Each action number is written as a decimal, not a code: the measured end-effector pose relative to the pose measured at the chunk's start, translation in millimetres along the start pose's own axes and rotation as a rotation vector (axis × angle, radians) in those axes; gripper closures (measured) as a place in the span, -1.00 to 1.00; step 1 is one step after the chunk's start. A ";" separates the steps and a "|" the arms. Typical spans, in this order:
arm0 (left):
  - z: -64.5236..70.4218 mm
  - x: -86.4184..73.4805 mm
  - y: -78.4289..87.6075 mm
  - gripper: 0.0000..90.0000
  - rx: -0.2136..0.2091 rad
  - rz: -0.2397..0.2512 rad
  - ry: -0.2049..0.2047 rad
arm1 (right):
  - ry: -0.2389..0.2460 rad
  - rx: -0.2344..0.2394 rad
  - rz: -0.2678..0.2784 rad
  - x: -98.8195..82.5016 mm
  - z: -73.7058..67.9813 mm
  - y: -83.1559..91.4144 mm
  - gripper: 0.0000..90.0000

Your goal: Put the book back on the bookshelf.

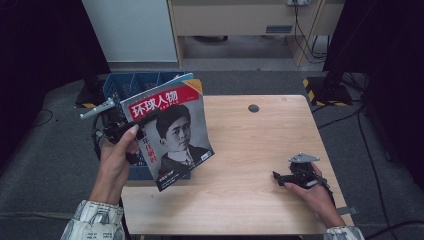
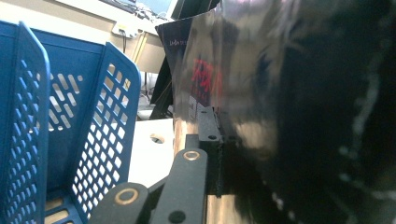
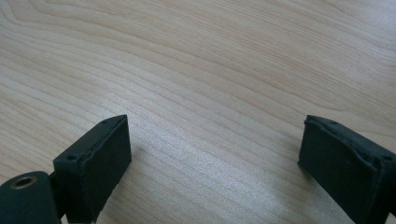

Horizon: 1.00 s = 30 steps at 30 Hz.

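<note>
A magazine (image 1: 172, 131) with a red title band and a portrait on its cover is held up, tilted, over the table's left edge. My left gripper (image 1: 131, 126) is shut on its left edge. In the left gripper view the glossy cover (image 2: 289, 107) stands right against the jaw, with the blue basket (image 2: 70, 121) to the left. My right gripper (image 1: 281, 176) rests low on the wooden table (image 1: 250, 150) at the right; its pads (image 3: 100, 163) stand wide apart over bare wood, open and holding nothing.
A blue perforated basket (image 1: 131, 86) sits at the table's left side, behind and below the magazine. A round cable hole (image 1: 253, 108) is near the table's far edge. Cabinets and cables stand on the floor beyond.
</note>
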<state>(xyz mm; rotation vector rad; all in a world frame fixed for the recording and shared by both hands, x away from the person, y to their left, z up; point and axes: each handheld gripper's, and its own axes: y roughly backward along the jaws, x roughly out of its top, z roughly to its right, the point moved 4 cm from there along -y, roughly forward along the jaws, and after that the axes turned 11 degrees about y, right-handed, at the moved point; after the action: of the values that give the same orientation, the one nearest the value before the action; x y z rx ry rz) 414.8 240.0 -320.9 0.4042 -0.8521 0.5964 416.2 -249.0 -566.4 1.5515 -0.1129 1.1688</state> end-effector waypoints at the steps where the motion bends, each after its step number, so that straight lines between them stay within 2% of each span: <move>1: -0.3 0.8 0.9 0.93 0.001 0.002 0.002 | 0.000 0.000 0.000 0.0 0.0 0.0 -0.79; 13: -1.4 6.1 9.2 0.93 0.010 0.022 0.008 | 0.001 0.001 0.001 0.0 0.2 -0.1 -0.79; 30: -12.6 9.8 28.3 0.93 0.036 0.054 0.024 | 0.012 0.005 0.005 0.1 1.3 -0.3 -0.79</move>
<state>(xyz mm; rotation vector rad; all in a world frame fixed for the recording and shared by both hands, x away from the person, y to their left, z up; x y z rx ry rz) 409.2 271.8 -317.9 0.4067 -0.8327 0.6662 417.2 -249.9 -566.4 1.5496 -0.1056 1.1829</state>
